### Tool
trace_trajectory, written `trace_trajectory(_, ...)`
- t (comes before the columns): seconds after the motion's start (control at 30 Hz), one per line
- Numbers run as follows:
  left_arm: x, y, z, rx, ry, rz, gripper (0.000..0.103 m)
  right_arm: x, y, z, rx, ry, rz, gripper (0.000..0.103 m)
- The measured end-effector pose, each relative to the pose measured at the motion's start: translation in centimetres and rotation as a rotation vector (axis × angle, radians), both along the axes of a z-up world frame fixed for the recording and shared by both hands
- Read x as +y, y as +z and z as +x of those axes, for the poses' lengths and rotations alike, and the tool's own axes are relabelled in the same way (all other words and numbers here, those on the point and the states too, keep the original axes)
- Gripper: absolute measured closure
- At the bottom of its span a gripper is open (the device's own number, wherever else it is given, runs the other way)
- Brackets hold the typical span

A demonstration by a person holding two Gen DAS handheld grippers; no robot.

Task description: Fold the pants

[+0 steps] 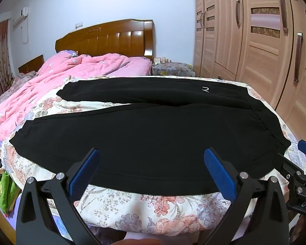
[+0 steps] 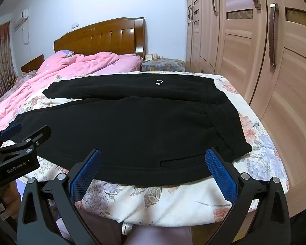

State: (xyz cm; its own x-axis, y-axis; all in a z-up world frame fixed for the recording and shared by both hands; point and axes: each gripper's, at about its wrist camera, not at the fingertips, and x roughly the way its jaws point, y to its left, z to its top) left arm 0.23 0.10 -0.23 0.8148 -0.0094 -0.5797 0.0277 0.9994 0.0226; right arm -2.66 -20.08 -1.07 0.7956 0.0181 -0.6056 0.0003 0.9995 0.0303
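Black pants [image 1: 144, 134] lie spread flat across the foot of the bed, waistband to the right, both legs running left with a gap between them. They also show in the right wrist view [image 2: 136, 126], with a small white logo [image 2: 158, 82] on the far leg. My left gripper [image 1: 151, 159] is open and empty, just above the near leg's front edge. My right gripper [image 2: 153, 159] is open and empty over the near edge close to the waistband corner [image 2: 242, 148]. Each gripper shows at the edge of the other's view.
The pants rest on a floral quilt [image 1: 144, 208] at the bed's foot. A pink duvet [image 1: 57, 81] is bunched toward the wooden headboard [image 1: 112, 38]. Wardrobe doors [image 2: 255, 51] stand close on the right. A covered nightstand [image 1: 171, 69] is beyond.
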Motion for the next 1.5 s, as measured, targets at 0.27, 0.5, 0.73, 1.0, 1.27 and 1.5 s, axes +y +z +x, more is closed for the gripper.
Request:
trace_trajectory(0.27,-0.2,-0.3,-0.5,0.002,0.002,-0.003,0.001,-0.2,0.0,0.2,0.001,0.001,0.005,0.004)
trace_trajectory(0.5,0.1,-0.5,-0.5,0.007,-0.008,-0.012,0.001,-0.4,0.1,0.2,0.002,0.002,0.009,0.004)
trace_trajectory(0.73,0.2,-0.6,-0.6,0.013,-0.011,-0.02,0.001,-0.2,0.0,0.2,0.002,0.002,0.011,0.004)
trace_trajectory(1.0,0.4,-0.6,-0.3,0.026,-0.009,-0.027,0.001,-0.2,0.0,0.2,0.004,0.002,0.012,0.004)
trace_trajectory(1.27,0.5,-0.6,-0.3,0.032,-0.011,-0.03,0.001,-0.8,-0.2,0.0,0.003,-0.007,0.017,0.004)
trace_trajectory(1.5,1.0,-0.7,-0.5,0.03,-0.012,-0.065,0.001,-0.7,-0.1,0.0,0.003,-0.014,0.014,0.004)
